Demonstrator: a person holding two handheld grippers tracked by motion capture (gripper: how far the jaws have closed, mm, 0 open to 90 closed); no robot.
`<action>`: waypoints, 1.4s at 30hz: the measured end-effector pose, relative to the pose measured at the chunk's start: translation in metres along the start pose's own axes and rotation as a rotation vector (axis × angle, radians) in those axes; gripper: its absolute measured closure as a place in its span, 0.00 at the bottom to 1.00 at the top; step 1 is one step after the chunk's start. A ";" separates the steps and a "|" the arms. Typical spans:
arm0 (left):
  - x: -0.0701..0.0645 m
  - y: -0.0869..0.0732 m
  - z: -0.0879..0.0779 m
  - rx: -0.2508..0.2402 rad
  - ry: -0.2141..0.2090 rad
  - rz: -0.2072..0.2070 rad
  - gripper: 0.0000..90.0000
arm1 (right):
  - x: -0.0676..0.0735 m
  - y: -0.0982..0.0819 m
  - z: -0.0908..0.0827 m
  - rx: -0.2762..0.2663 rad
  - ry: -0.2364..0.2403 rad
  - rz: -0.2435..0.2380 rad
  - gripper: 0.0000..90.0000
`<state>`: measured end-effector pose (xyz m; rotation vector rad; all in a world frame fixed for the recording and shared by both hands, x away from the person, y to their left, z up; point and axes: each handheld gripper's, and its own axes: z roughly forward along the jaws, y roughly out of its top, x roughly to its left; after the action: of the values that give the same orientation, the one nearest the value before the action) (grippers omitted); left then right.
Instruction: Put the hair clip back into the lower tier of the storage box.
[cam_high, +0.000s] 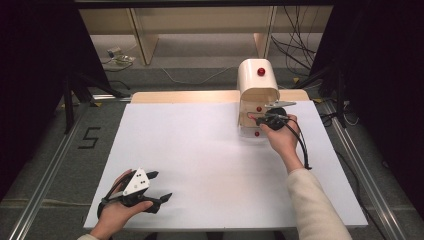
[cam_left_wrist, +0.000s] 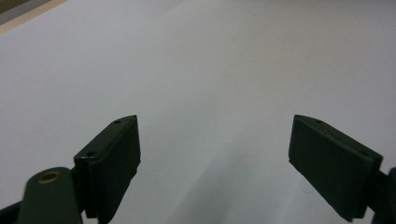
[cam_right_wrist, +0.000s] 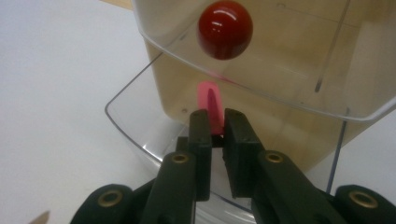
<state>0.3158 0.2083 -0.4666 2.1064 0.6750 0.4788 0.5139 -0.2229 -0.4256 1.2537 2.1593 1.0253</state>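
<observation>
At one o'clock on the white tabletop (cam_high: 200, 150), the right gripper (cam_right_wrist: 215, 122) pinched a small pink flat piece (cam_right_wrist: 209, 105) inside a clear plastic drawer (cam_right_wrist: 135, 126) of the cream cabinet (cam_high: 255, 80), while the left gripper (cam_high: 159, 185) rested at seven o'clock, jaws spread apart.

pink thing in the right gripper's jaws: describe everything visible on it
The pink piece is a small, narrow, flat-sided strip with a rounded top, matte like plastic or rubber. It stands roughly upright, its lower end pinched between the jaws of the right gripper. It is over the clear drawer pulled out of the cream cabinet, below a red knob. Whether it touches the drawer can't be told.
</observation>
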 end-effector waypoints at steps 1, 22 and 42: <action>0.000 0.000 0.000 0.001 0.000 0.001 0.19 | 0.000 0.000 0.000 0.000 0.000 0.000 0.92; 0.000 0.000 0.001 0.001 -0.001 0.005 0.19 | 0.000 -0.002 -0.006 -0.043 -0.005 0.033 0.77; -0.002 0.000 0.002 0.001 -0.003 -0.005 0.19 | 0.003 -0.006 -0.033 -0.046 0.005 0.010 0.65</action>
<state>0.3155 0.2064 -0.4680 2.1054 0.6781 0.4724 0.4862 -0.2346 -0.4096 1.2438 2.1229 1.0774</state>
